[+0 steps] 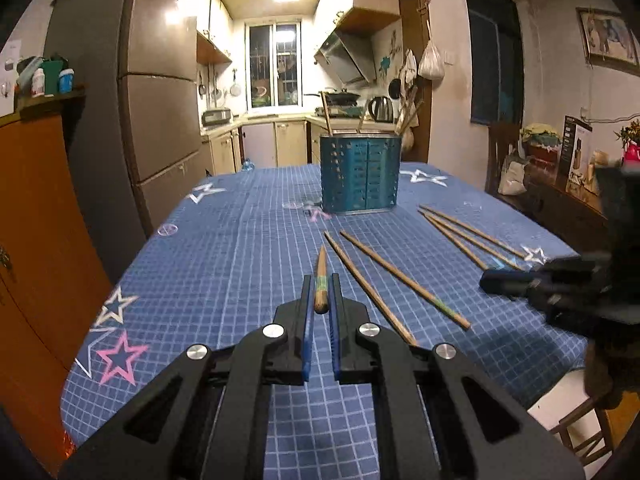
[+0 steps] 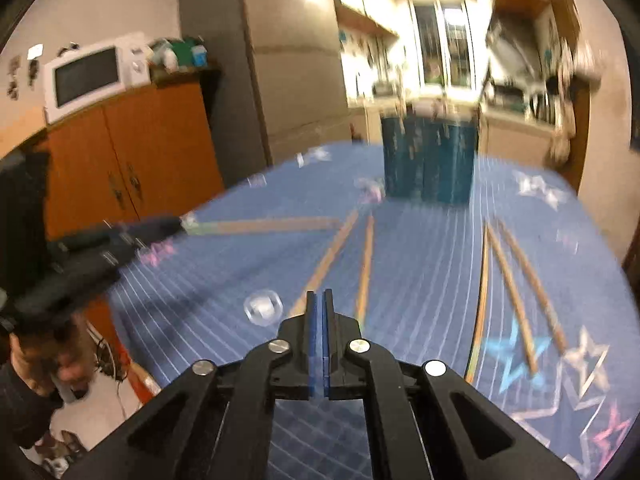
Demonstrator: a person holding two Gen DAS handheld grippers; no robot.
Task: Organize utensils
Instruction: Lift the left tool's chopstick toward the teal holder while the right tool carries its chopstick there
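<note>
My left gripper (image 1: 320, 282) is shut on a wooden chopstick (image 1: 321, 276), which points forward above the blue grid tablecloth (image 1: 224, 264). In the right wrist view the same chopstick (image 2: 264, 226) sticks out of the left gripper (image 2: 178, 224). A blue perforated utensil holder (image 1: 360, 176) (image 2: 428, 160) stands upright at the far middle with several sticks in it. Two loose chopsticks (image 1: 384, 280) (image 2: 348, 260) lie just right of my left gripper, and three more (image 1: 472, 236) (image 2: 516, 284) lie further right. My right gripper (image 2: 319, 294) (image 1: 486, 280) hovers over the table, shut, with nothing seen between its pads.
A tall fridge (image 1: 160, 120) and an orange cabinet (image 1: 44, 220) stand left of the table, with a microwave (image 2: 92, 76) on the cabinet. A wooden chair (image 1: 580, 428) sits at the table's right near corner. A person's sleeve (image 2: 24, 400) shows at the lower left.
</note>
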